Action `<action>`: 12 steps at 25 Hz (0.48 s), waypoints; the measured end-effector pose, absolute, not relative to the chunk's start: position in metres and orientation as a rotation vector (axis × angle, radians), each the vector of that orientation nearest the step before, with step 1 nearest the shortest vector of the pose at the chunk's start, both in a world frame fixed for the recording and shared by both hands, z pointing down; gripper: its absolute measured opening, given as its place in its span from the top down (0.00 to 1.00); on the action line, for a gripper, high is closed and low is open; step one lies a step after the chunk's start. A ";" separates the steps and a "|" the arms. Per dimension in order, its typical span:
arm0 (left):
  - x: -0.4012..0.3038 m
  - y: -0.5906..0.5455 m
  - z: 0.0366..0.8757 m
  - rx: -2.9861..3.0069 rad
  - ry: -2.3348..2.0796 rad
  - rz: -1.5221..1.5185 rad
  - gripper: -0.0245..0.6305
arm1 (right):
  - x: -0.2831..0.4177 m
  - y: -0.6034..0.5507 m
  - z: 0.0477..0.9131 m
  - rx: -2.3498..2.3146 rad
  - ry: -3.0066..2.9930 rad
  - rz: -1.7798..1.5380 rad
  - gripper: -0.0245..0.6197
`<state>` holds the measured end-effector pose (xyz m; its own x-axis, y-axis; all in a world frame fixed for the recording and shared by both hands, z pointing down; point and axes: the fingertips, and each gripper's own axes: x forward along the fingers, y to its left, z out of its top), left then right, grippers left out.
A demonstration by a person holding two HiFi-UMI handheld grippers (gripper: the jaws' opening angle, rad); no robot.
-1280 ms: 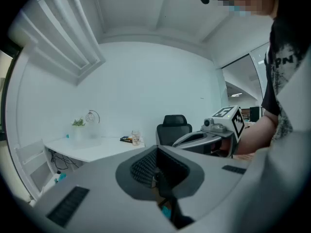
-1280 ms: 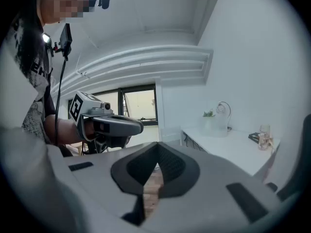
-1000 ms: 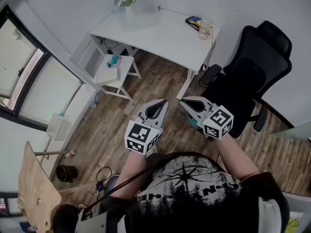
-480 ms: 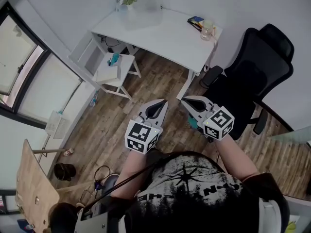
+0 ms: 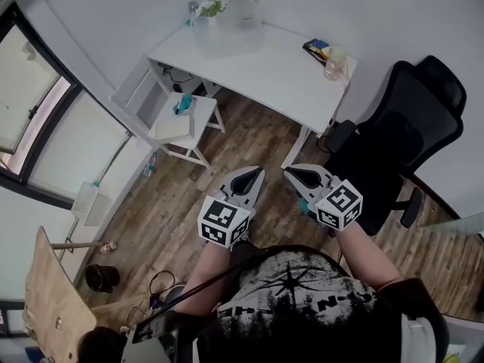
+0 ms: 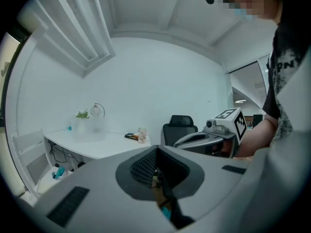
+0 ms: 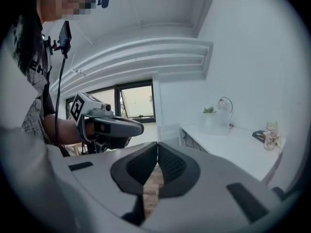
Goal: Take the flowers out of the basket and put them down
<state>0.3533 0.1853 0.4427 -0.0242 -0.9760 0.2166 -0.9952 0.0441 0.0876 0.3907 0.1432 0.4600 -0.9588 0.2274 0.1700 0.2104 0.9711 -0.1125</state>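
The flowers, a small green and white bunch, stand at the far left end of a white desk, beside a pale basket with a wire hoop above it. Both show small in the left gripper view, flowers and basket, and in the right gripper view, flowers and basket. My left gripper and right gripper hang side by side over the wooden floor, well short of the desk. Each is shut with nothing held: left gripper, right gripper.
A black office chair stands right of the desk. A glass jar and a book lie at the desk's right end. A white stool sits at the desk's left. Windows line the left wall.
The head view has shifted: the desk and chair sit a little lower and further right in the picture. Both grippers stay shut, side by side.
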 end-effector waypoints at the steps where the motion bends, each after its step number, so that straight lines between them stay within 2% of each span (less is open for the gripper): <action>1: 0.344 0.184 0.443 2.031 -2.098 0.130 0.95 | 0.381 0.142 0.460 -0.326 -2.938 0.130 0.93; 12: 0.232 0.178 0.454 2.057 -2.019 0.157 0.95 | 0.264 0.138 0.464 -0.254 -2.933 0.147 0.93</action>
<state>0.2316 0.1781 0.4539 0.0313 -0.9670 0.2529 -0.9945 -0.0048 0.1049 0.2642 0.1377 0.4642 -0.9667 0.1792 0.1829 0.1600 0.9804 -0.1147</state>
